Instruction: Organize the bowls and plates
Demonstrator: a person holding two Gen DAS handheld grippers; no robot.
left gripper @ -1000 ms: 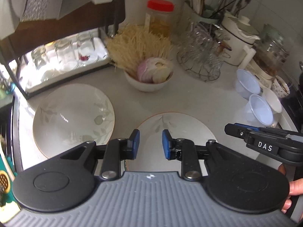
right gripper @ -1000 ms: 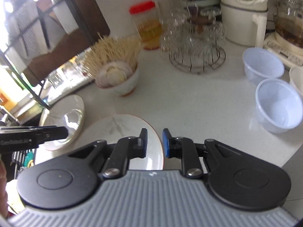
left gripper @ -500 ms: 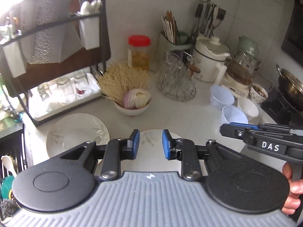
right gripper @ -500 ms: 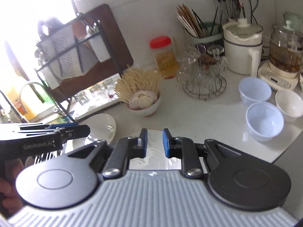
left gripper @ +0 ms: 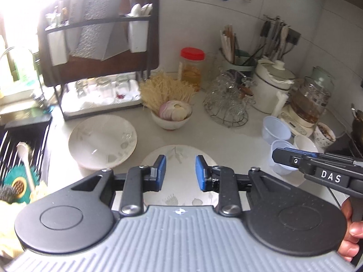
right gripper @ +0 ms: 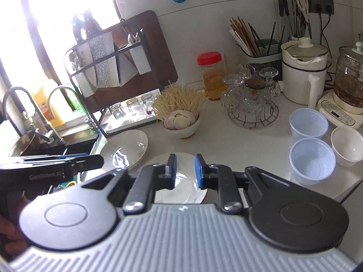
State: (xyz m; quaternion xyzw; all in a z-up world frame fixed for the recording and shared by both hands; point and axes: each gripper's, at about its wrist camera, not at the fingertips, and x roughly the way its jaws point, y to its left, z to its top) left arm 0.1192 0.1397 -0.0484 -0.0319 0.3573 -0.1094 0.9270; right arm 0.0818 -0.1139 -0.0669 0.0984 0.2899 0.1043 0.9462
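While both tongs (left gripper: 180, 168) (right gripper: 185, 170) hang parted and empty — left's just widened — the plate (left gripper: 179, 153) lies flat.

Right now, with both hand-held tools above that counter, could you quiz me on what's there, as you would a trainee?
1. True or false: the left tool grips a plate.
2. How many translucent plastic cups stand at the counter's right?
3. What colour is the jar's lid? A green, B red, C blue.

Key:
1. False; nothing lies between its pads, and the flat plate sits below on the counter.
2. Two: far cup, near cup.
3. B; the jar has a red lid.
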